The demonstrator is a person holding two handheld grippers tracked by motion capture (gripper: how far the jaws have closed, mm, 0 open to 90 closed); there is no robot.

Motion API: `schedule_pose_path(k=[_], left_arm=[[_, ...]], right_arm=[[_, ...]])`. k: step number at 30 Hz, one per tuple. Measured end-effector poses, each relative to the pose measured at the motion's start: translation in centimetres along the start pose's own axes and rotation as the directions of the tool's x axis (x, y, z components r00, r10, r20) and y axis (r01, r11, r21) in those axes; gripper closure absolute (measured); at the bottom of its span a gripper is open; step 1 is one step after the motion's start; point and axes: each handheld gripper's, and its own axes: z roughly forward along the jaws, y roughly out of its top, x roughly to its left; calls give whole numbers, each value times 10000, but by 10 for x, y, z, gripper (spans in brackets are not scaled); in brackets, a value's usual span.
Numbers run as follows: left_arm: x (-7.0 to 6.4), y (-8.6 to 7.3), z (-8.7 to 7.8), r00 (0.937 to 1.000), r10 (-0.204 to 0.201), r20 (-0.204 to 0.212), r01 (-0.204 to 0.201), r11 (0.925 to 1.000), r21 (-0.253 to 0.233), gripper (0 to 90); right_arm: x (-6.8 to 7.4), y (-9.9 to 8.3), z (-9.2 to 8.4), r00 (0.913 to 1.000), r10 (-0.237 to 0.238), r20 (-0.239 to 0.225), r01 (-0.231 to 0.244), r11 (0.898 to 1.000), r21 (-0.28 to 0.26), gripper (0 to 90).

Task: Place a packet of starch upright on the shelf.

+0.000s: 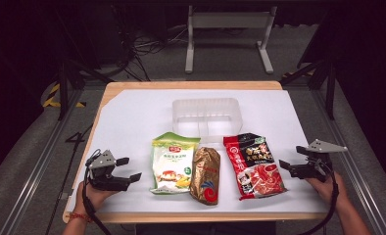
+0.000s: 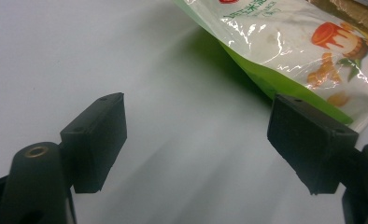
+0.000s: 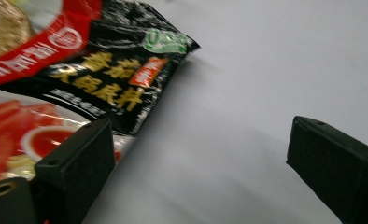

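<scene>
White-covered wooden table (image 1: 132, 112), bearing three sealed food pouches in a row along the near half and one clear ribbed plastic bin (image 1: 207, 116), two compartments, beyond them at mid-table. Glossy green-and-white snack pouch (image 1: 172, 163) at left; crinkled gold foil pouch (image 1: 205, 175) just beside it, edges touching or nearly so; red-and-black printed sauce pouch (image 1: 253, 165) at right, slightly apart from the gold one. Left gripper (image 1: 126, 169) low over the table, near the green pouch's left edge, jaws spread wide, nothing between them; pouch corner just beyond the right-hand jaw in the left gripper view (image 2: 285, 51). Right gripper (image 1: 285, 167) beside the red-and-black pouch's right edge (image 3: 79, 79), jaws likewise wide apart and empty. Step judged: approach, before any grasp; bin apparently empty. Next move likely: advance of each gripper onto its nearest pouch's edge, closing on the thin seam, then lift toward the bin.
</scene>
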Motion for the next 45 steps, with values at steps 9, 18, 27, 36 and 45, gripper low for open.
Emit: schedule_pose_path(k=[9,18,27,36,45], left_arm=[[-10,9,6,9994,287,189,-290,9995,121,239],[-6,31,30,9976,155,675,-175,9994,299,229],[2,54,61,9911,-248,1312,174,9982,568,210],[7,66,89,9739,-793,2125,605,9938,934,212],[4,71,105,9545,-726,2891,406,9925,1152,434]], right_arm=[[6,2,-2,9971,-641,-410,630,9977,-262,77],[7,-1,-7,9962,-670,-556,648,9971,-405,128],[14,-2,-4,9918,-1021,-773,1007,9947,-222,137],[15,-3,-3,9903,-982,-984,965,9951,-216,138],[16,-1,0,9897,-928,-1092,906,9956,-253,138]])
